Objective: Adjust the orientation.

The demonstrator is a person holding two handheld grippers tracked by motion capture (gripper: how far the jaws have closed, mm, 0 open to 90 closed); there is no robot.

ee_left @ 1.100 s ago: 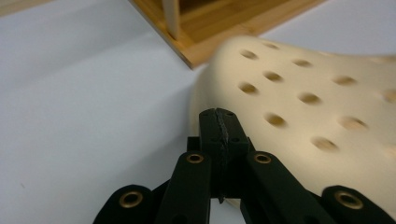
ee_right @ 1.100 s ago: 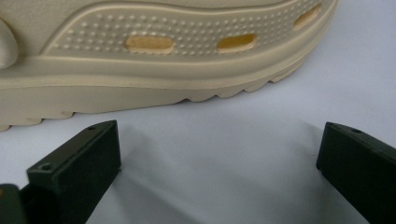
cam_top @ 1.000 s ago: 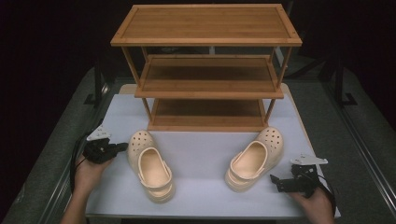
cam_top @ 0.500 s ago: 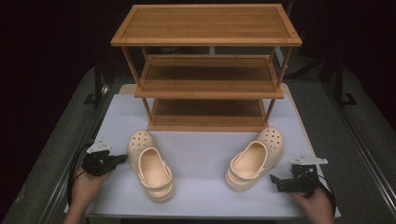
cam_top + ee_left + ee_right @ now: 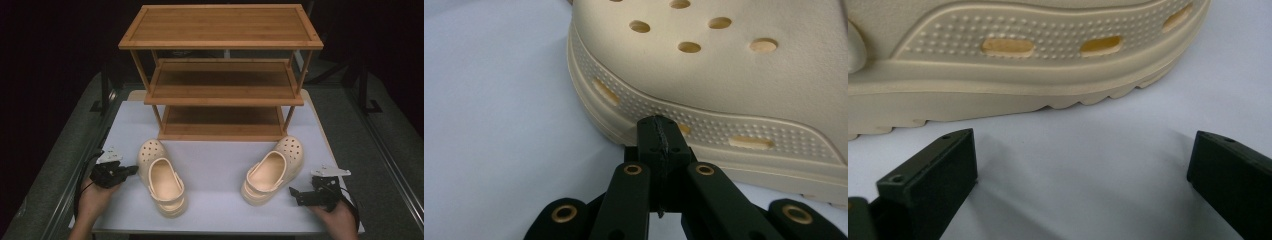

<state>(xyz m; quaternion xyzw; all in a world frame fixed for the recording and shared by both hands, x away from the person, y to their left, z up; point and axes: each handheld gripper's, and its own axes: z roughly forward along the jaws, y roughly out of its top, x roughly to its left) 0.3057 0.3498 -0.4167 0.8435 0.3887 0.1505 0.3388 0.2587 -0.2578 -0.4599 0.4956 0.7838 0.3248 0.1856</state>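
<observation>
Handling: clogs are looking light, soft and bendy; heel rim is offering the best hold.
Left clog (image 5: 161, 176): lying before the rack (image 5: 222, 75), left side.
Right clog (image 5: 274, 169): lying before the rack, right side.
Left gripper (image 5: 131, 170): clenched on nothing, nosing the left clog's side.
Right gripper (image 5: 294, 192): gaping wide, sitting just short of the right clog's sole.

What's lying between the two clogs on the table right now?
Nothing: in the high view, only bare white table separates the left clog from the right clog.
</observation>
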